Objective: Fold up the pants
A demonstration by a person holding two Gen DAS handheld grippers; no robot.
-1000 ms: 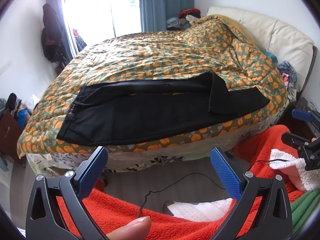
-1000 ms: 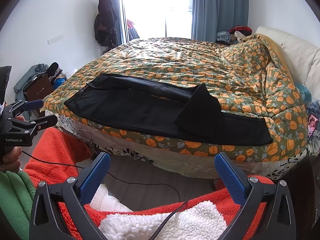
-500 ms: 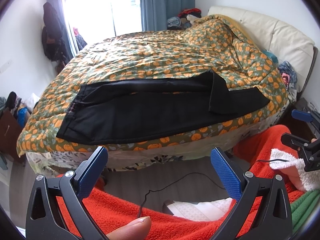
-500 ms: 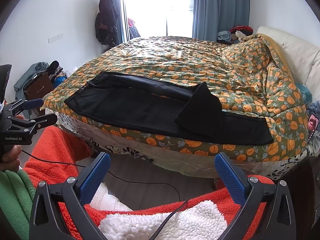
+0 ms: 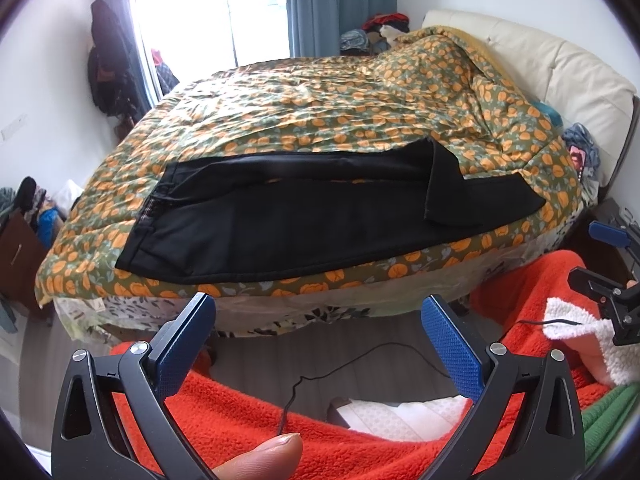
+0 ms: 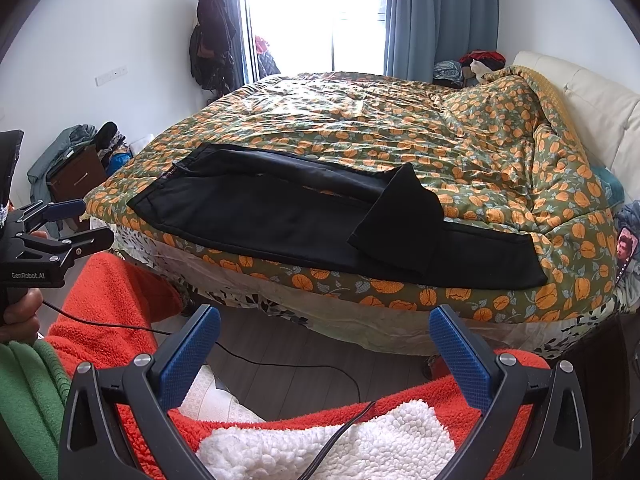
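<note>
Hovering both grippers off the bed edge, nothing grasped.

Black pants [image 5: 304,216] lie flat along the near side of the bed [image 5: 320,92] on the orange-and-green floral duvet [image 6: 400,120], waistband at the left end, legs running right; one leg end is flipped back over the other near the right. Left gripper [image 5: 320,344] jaws spread wide, empty, held above the floor and an orange fleece [image 5: 248,416], well short of the pants. Right gripper [image 6: 324,348] likewise spread wide, empty, over the orange fleece and a white fleece patch [image 6: 320,444]. Black cable [image 6: 280,364] trails on the floor between grippers and bed.
</note>
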